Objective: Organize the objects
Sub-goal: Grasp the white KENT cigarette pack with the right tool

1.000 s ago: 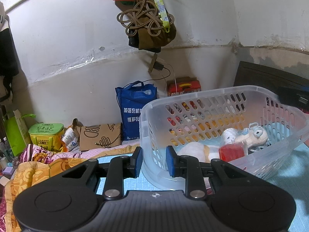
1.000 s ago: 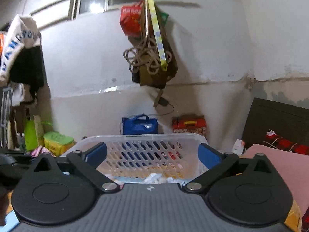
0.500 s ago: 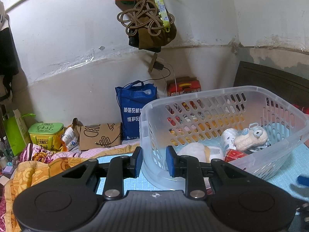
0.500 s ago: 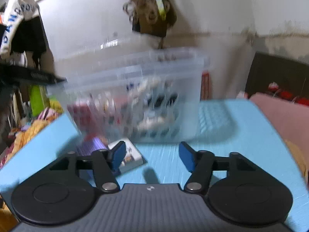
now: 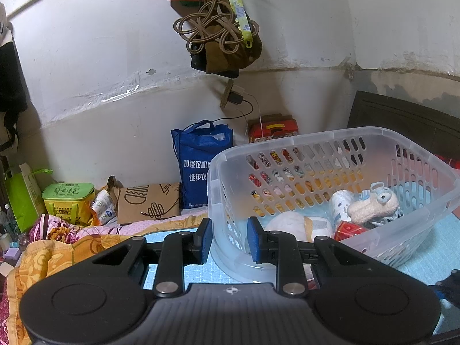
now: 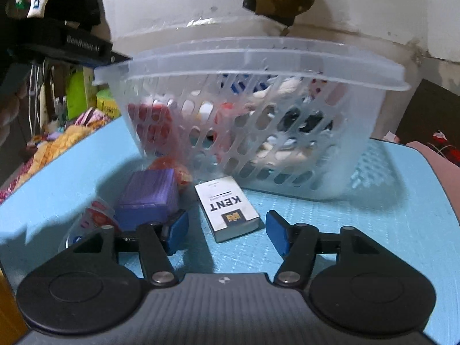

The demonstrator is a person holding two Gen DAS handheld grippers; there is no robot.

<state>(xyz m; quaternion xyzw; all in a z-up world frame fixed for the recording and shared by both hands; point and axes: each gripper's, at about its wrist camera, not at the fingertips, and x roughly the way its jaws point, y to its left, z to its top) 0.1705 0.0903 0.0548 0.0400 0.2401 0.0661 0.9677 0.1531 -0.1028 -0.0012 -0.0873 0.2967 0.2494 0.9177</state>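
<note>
My left gripper [image 5: 229, 240] is shut on the near rim of the clear plastic basket [image 5: 425, 155], one finger on each side of the wall. The basket holds a plush toy [image 5: 373, 205], a white roll, a red packet and a white soft item. In the right wrist view the basket [image 6: 258, 54] stands on a blue mat [image 6: 388, 215]. My right gripper [image 6: 227, 234] is open just above the mat, its fingers either side of a white KENT box [image 6: 227, 208]. A purple box [image 6: 148, 194] lies left of the KENT box, touching the left finger.
A red-orange item [image 6: 172, 171] and a clear wrapper [image 6: 92, 218] lie by the purple box. A blue bag [image 5: 201, 161], a brown paper bag [image 5: 146, 202], a green box [image 5: 67, 197] and a red box [image 5: 273, 128] stand by the wall. Orange bedding [image 5: 57, 256] lies left.
My right gripper dropped from above the basket down to the mat in front of it and narrowed around the KENT box. A red item settled lower in the basket. The left gripper stayed put.
</note>
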